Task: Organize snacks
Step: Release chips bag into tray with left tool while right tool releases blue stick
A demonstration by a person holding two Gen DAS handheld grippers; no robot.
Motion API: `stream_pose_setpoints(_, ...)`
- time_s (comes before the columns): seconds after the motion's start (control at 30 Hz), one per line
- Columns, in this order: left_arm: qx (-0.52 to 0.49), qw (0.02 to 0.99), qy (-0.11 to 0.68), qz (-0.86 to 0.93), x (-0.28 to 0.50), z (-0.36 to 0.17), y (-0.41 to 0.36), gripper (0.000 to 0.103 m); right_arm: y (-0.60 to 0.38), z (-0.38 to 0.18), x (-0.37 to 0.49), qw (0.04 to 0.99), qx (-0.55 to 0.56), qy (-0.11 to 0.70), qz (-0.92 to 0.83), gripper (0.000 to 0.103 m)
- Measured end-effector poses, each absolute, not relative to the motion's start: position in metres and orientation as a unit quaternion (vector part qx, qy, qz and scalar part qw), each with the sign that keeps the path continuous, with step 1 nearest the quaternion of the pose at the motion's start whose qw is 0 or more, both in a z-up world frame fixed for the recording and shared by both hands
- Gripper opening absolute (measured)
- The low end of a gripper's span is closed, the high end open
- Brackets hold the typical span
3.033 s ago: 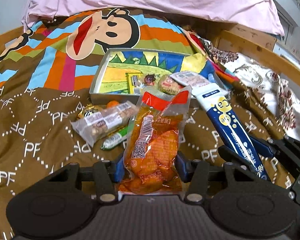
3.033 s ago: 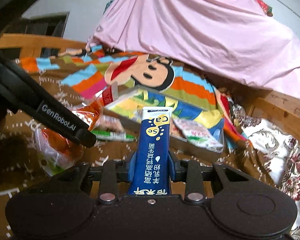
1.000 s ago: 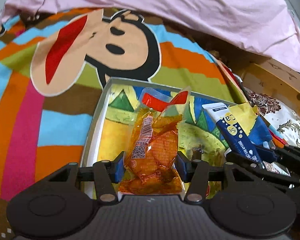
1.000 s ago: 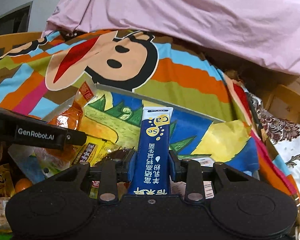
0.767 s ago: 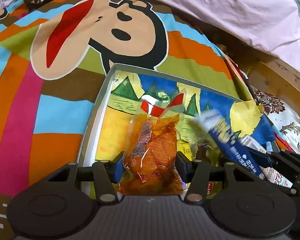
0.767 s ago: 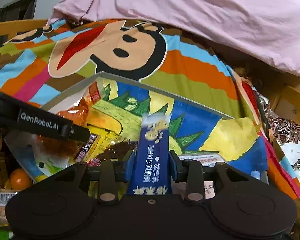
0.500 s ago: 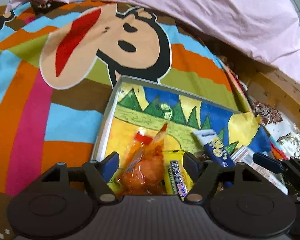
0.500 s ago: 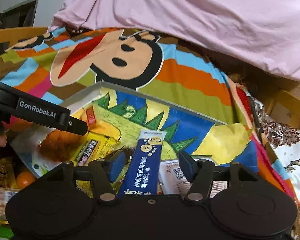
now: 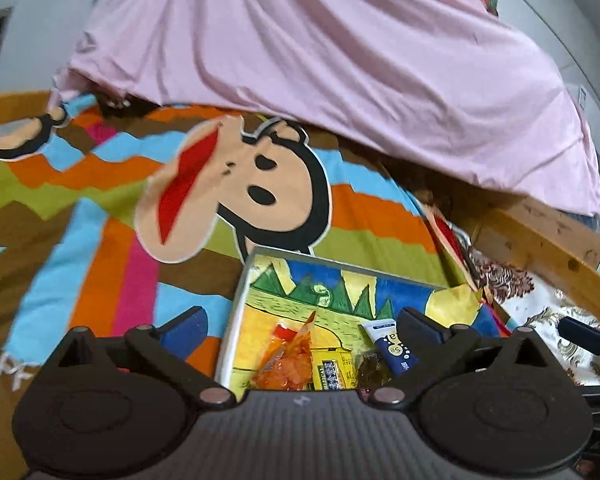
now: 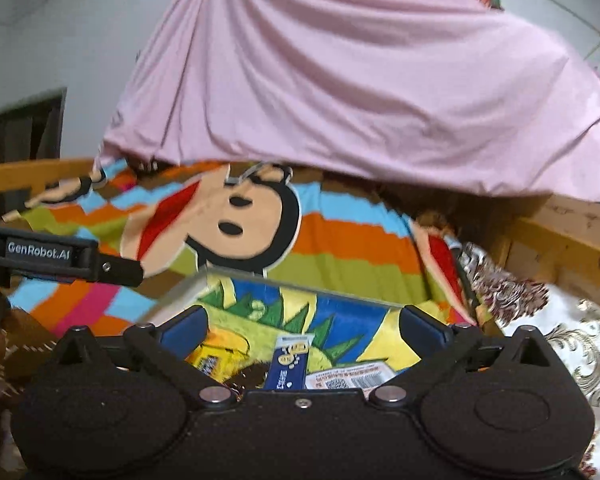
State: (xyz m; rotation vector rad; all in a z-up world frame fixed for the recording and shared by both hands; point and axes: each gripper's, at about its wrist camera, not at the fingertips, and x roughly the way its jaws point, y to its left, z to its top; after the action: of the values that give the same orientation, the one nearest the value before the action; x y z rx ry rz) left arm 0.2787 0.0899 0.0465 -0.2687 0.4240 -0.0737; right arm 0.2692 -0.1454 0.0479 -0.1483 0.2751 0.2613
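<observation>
Releasing two snacks into the tray and clearing it.

Left wrist view: left gripper (image 9: 302,326) opening, jaws spread wide with nothing between the pads; orange packet (image 9: 286,364) lying in the tray (image 9: 236,312) beside a yellow packet (image 9: 332,370), blue tube (image 9: 392,346) resting just right of them. Backing off straight, probably best, keeping the fingers off the tray wall.

Right wrist view: right gripper (image 10: 302,326) opening too, jaws wide and gripping nothing; blue tube (image 10: 290,362) lying in the tray (image 10: 180,292) below, next to a white packet (image 10: 352,378). Minding the left gripper's finger (image 10: 60,258) crossing nearby while reaching for remaining snacks.
</observation>
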Motion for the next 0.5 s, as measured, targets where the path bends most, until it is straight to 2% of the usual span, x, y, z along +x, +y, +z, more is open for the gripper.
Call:
stream_pose_setpoints(0.2,-0.119,0.979,0.165,0.001,0.228,0.059,0.092,0.103,-0.160,0.060,0.226,0.983,-0.062,0.107,0.134,0.102)
stream_pose_setpoints(0.5,-0.092,0.986,0.139,0.016,0.169,0.068,0.085,0.103,-0.170,0.068,0.164,0.985,-0.071,0.072,0.139,0.102)
